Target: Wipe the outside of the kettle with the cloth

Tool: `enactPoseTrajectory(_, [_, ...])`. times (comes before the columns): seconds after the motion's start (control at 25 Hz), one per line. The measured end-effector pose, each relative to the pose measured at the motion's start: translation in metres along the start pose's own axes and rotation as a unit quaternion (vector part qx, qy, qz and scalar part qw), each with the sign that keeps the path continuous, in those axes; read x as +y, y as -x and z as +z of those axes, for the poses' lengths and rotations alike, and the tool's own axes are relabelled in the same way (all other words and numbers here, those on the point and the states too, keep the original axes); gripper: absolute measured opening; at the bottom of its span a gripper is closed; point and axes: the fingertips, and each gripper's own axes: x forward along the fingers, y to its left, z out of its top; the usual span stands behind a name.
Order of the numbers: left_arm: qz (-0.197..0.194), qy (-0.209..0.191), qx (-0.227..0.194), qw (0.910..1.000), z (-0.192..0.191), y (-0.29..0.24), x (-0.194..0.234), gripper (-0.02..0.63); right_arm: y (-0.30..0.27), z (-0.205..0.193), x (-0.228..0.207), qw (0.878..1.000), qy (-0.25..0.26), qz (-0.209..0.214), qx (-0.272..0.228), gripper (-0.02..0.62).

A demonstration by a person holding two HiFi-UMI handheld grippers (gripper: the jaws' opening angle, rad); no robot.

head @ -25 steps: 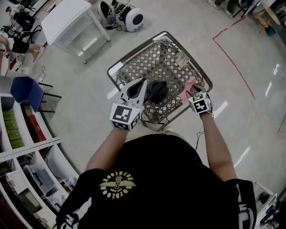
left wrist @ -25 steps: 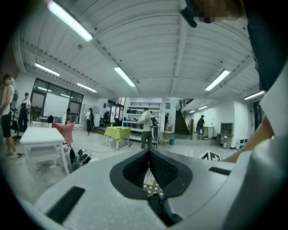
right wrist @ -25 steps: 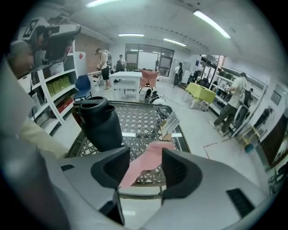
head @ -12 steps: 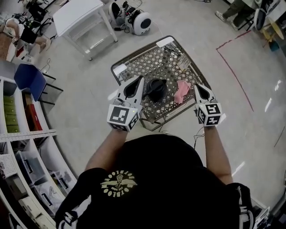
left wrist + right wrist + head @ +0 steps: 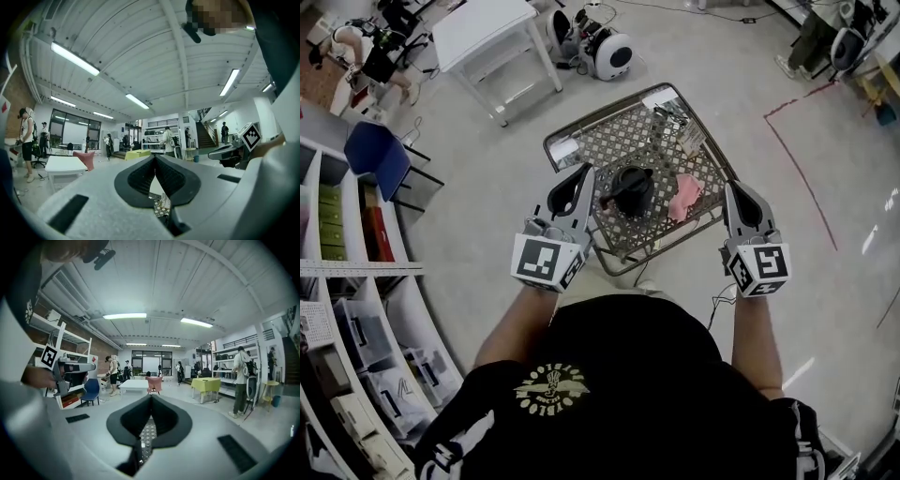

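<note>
nearest is the person's black t-shirt (image 5: 619,375), soft cotton with a round yellow winged badge on the chest; its ring of lettering sits upside down and is too small to read. bare forearms reach out to the two tools.

the left gripper (image 5: 584,171) is smooth grey plastic tapering to a point, with a cube of black-and-white square markers at its back. its ribbed black pads are pressed together at the tip, nothing between them. the right gripper (image 5: 733,186) is the same shape and carries the same kind of cube; its jaws are also together and empty.

between them stands a small table (image 5: 619,141) with an open metal lattice top and a thin wire rim. the kettle (image 5: 630,190), black and rounded with a handle on top, sits near the middle of it, at 3 o'clock from the left gripper tip and apart from it. the cloth (image 5: 682,195), pink and crumpled, lies just beside the kettle at its 3 o'clock, apart from the right gripper. pale paper tags (image 5: 689,137) lie at 12 o'clock on the lattice, print unreadable.

further off on the glossy grey floor: a white table (image 5: 483,28) at 11 o'clock and a blue chair (image 5: 380,155) at 9.
</note>
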Motion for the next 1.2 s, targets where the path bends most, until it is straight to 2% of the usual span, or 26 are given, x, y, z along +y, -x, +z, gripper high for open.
enactPoseTrajectory(0.28, [-0.012,-0.041,0.001,0.9991,0.013,-0.002,0.01,0.009,0.011,0.038,0.013,0.999,0.029,-0.021,-0.03,0.011])
enactPoseTrajectory(0.56, [-0.066,-0.038,0.011,0.997,0.004,-0.015,0.04,0.009,0.0,0.035,0.018,0.996,0.017,-0.081,-0.014,0.011])
enactPoseTrajectory(0.72, [-0.081,-0.033,0.015,0.996,-0.006,-0.023,0.065,0.009,-0.023,0.033,0.024,0.995,0.014,-0.097,-0.001,0.011])
enactPoseTrajectory(0.92, [-0.149,-0.015,0.012,0.9886,-0.017,-0.045,0.072,0.009,-0.018,0.041,0.037,0.988,0.019,-0.151,0.014,0.011])
enactPoseTrajectory(1.2, [-0.207,0.0,0.002,0.9784,-0.024,-0.066,0.078,0.009,-0.03,0.053,0.05,0.983,0.024,-0.183,0.022,0.011])
